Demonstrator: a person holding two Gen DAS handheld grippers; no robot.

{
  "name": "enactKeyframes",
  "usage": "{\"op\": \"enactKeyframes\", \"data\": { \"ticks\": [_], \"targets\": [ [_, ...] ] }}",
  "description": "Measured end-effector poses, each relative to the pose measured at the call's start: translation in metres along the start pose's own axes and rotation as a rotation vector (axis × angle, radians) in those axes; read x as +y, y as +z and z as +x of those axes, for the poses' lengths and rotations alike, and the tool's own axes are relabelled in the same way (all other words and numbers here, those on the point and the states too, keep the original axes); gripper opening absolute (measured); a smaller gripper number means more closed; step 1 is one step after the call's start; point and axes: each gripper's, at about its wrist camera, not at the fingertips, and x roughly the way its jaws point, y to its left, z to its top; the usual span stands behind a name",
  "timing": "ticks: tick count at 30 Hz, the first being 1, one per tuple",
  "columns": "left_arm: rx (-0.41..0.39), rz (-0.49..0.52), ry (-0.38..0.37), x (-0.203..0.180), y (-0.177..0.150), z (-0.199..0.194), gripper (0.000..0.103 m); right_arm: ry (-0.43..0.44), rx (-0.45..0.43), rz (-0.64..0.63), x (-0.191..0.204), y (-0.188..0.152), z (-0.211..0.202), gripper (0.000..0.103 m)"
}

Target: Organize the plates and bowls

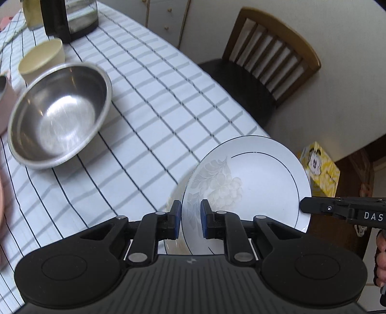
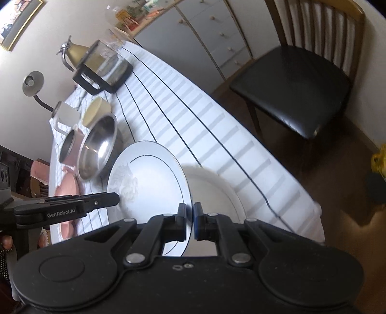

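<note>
white plate [image 1: 253, 178], grey flower print, thin dark rim line, clamped by both grippers [image 1: 190, 218] [image 2: 190, 218].

White floral plate [image 1: 253, 183], silver bowl [image 1: 60, 116], black-and-grey-striped white tablecloth [image 1: 156, 108]

We see only a sliver of the cream plate [image 1: 174, 193] under the white floral plate [image 1: 248, 183], which covers most of it. The steel bowl [image 1: 60, 116] is smeared by motion blur. The pink cup [image 1: 4, 101] and glass kettle [image 1: 70, 19] are cut off by the frame edge. From the right wrist, the steel bowl hides much of the pink plate [image 2: 68, 186].
</note>
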Motion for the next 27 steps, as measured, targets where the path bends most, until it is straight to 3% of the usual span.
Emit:
{"op": "enactKeyframes", "data": {
  "ticks": [10, 27],
  "targets": [
    [0.049, 0.023, 0.007, -0.008, -0.025, 0.031, 0.016, -0.031, 0.029, 0.040, -0.026, -0.036, 0.011, 0.007],
    [0.079, 0.032, 0.020, -0.004, -0.020, 0.049, 0.015, -0.053, 0.059, 0.035, -0.034, -0.032, 0.033, 0.007]
  ]
}}
